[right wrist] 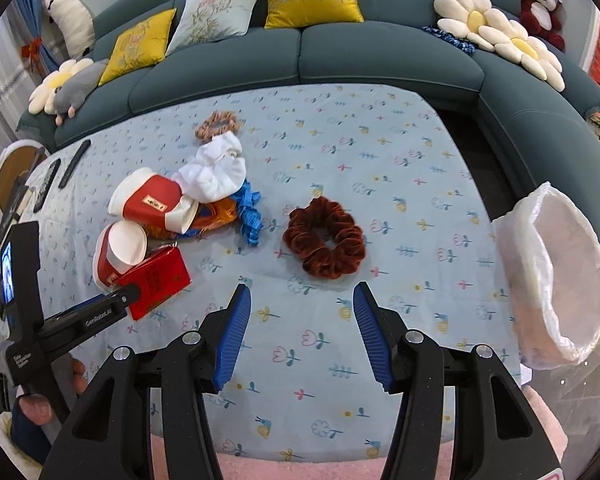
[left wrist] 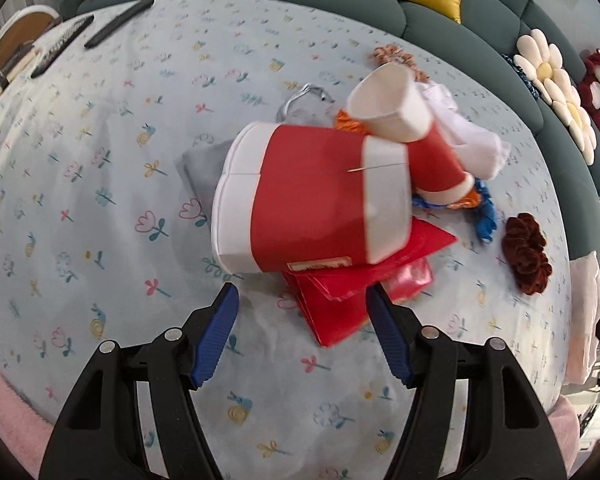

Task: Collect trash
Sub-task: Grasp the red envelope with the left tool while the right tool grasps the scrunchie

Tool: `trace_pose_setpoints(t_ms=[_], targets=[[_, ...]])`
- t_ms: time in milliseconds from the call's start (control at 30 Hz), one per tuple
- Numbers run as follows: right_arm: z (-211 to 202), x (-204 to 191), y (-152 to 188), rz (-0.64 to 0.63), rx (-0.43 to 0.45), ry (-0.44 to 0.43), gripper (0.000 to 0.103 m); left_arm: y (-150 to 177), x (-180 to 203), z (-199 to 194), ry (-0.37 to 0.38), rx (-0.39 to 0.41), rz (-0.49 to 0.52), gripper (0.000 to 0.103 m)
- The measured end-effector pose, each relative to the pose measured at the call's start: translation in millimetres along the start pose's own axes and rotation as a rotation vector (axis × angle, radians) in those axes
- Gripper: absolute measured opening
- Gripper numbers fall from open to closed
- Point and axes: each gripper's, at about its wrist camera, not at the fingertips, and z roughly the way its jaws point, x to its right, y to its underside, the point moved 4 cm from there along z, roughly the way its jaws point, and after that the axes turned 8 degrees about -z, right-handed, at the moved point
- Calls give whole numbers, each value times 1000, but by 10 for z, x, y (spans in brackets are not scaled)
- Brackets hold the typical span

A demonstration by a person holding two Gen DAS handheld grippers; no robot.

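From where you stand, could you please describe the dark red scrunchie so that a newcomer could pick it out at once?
Start at the table with the flowered blue cloth in front of the teal sofa. Right of the heap of red paper cups and wrappers, the dark red scrunchie lies alone. It is a velvety rust-red ring, darker than the pale orange scrunchie near the sofa.

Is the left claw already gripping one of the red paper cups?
No: the left claw stands open just short of the nearest red paper cup, its pads touching nothing.
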Motion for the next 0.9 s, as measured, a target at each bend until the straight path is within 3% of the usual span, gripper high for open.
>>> trace_pose_setpoints(t_ms=[167,433,500,900], targets=[[158,-106,-16,-23,-32,5,52,-83,44,74,22,20,9,57],[317,-167,-87,-26,-52,8,52,-199,216,160,46,12,50,16],[345,-163,-96,-24,-54,7,52,-208,230,162,58,5,46,11],[539,73,-247,20,-43,19,52,-216,459,-145,112,58,67,4]])
